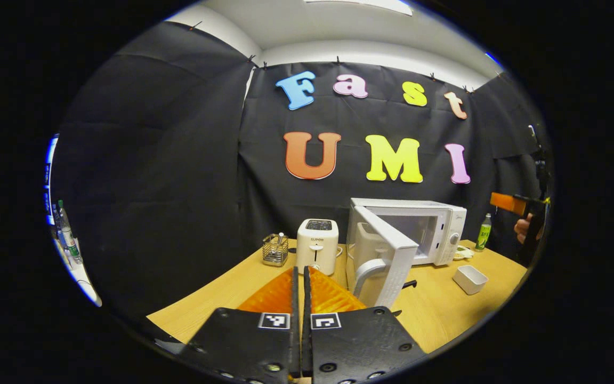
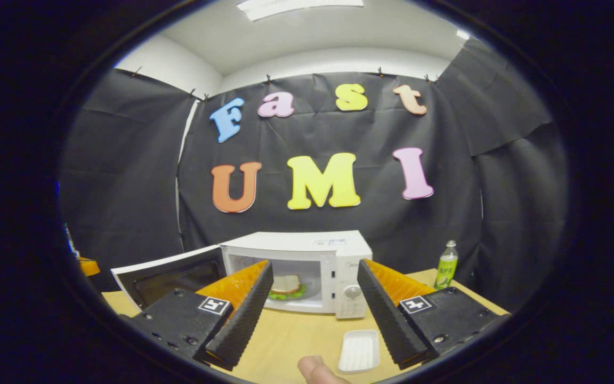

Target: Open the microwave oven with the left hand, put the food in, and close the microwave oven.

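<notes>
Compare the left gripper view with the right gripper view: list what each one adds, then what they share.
The left gripper view adds the white toaster, the wire basket beside it, the microwave door's handle and the left gripper, shut on nothing.

The right gripper view adds the sandwich lying inside the microwave, a fingertip at the bottom edge and the open right gripper.

Both show the white microwave with its door swung open, the green bottle, the small white tray and the wooden table.
</notes>
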Tool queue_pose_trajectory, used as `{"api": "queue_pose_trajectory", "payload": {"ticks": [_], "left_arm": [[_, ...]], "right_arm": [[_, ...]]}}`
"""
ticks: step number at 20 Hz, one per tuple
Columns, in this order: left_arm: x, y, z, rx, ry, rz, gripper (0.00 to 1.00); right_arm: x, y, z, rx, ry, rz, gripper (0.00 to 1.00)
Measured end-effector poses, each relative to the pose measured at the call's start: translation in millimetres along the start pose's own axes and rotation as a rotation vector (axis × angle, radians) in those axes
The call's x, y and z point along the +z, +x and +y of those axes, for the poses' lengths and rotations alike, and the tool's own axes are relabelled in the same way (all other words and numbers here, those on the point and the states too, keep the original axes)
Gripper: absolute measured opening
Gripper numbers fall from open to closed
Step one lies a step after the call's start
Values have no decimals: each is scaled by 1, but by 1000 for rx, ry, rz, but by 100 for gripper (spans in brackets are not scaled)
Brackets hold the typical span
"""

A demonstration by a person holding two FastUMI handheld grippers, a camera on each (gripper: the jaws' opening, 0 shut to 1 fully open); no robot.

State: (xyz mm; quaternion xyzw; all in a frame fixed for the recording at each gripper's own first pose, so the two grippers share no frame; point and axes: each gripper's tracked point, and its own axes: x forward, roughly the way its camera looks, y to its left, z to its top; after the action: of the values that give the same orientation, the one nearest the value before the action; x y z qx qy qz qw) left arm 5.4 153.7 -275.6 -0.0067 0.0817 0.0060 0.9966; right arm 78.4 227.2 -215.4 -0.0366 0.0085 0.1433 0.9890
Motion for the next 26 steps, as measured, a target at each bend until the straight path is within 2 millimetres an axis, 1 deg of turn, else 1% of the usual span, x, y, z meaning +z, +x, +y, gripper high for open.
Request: {"api": "queue_pose_trajectory", "payload": {"ticks": [1,2,3,4,5,6,7,9,10,11,12,13,14,16,18,21,22,24,25,26], "left_arm": [[-9,6,-9,-52,-26,16,3],[-12,8,-17,-87,-41,8,3],[-15,9,-15,-107,-46,8,0],[-13,14,-1,-116,-52,12,0],[-28,33,-13,-106,-67,17,0],[-31,37,-18,-126,-89,16,0],[-33,34,-22,-143,-99,21,0],[-40,38,-27,-150,-72,20,0],[-42,41,-33,-165,-60,24,0],[-47,40,-44,-187,-55,34,0],[-50,43,-49,-184,-40,38,0],[-48,43,-51,-180,-16,32,0],[-50,43,-57,-190,-4,32,0],[-49,44,-75,-228,-12,26,0],[-48,49,-89,-248,-23,16,0],[-50,55,-117,-293,-22,24,0],[-54,59,-128,-312,-14,34,0],[-56,68,-145,-330,9,43,0],[-57,72,-155,-345,21,49,0],[-57,77,-165,-364,27,48,0]], "right_arm": [[11,-12,-6,10,10,-11,92],[20,-24,-13,19,22,-16,100],[25,-35,-20,17,19,-7,100],[30,-45,-30,12,9,-8,91],[38,-54,-38,10,-2,-22,91],[47,-61,-44,7,-9,-41,100],[53,-68,-50,2,-11,-51,100],[55,-80,-56,3,-15,-50,100],[57,-88,-59,11,-20,-47,100],[61,-92,-61,19,-27,-53,100],[66,-95,-63,20,-34,-61,91],[69,-99,-67,16,-40,-65,91],[68,-101,-70,13,-46,-68,100],[68,-103,-73,15,-49,-65,100],[65,-103,-76,20,-42,-53,100],[57,-100,-90,1,-38,-29,100],[58,-100,-94,-6,-31,-30,100],[65,-103,-100,0,5,-63,100],[67,-105,-103,7,22,-72,92],[66,-107,-110,9,41,-74,100]]}}
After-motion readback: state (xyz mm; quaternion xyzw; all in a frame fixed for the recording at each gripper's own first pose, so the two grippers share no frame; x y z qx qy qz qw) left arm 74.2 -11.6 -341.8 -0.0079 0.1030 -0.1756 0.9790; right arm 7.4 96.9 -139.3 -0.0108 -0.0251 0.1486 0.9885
